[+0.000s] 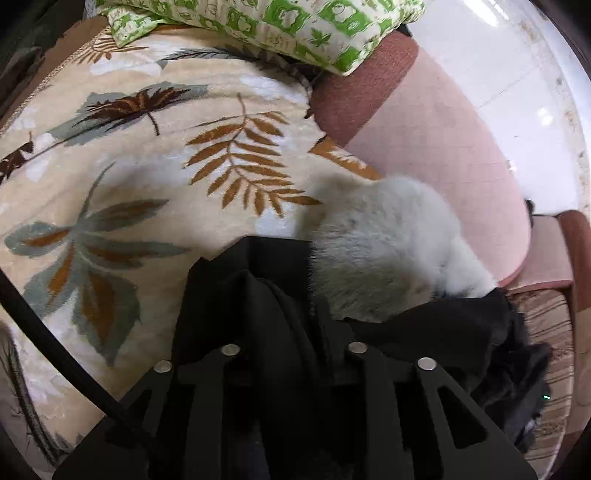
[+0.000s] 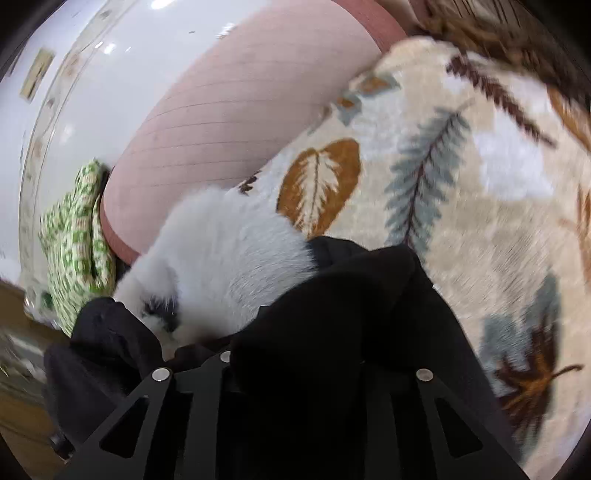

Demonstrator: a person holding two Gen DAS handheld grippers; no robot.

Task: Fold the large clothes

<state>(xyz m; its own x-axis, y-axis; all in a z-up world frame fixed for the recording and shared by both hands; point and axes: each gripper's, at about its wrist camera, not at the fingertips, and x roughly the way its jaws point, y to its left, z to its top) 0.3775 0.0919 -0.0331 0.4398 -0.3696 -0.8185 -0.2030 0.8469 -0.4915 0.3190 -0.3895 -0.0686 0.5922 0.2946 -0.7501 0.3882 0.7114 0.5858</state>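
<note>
A black garment (image 1: 258,295) with a white fur trim (image 1: 384,243) lies bunched over a beige leaf-patterned blanket (image 1: 147,158). My left gripper (image 1: 291,332) is shut on a fold of the black cloth, which hides its fingertips. In the right wrist view the same black garment (image 2: 351,314) and white fur (image 2: 229,251) fill the lower middle. My right gripper (image 2: 295,354) is shut on the black cloth, which drapes over its fingers. The right wrist view is motion-blurred.
A pink padded sofa edge (image 1: 443,147) borders the blanket (image 2: 480,221), with white floor (image 1: 498,55) beyond. A green-and-white patterned pillow (image 1: 277,26) lies at the blanket's far end and also shows in the right wrist view (image 2: 77,236).
</note>
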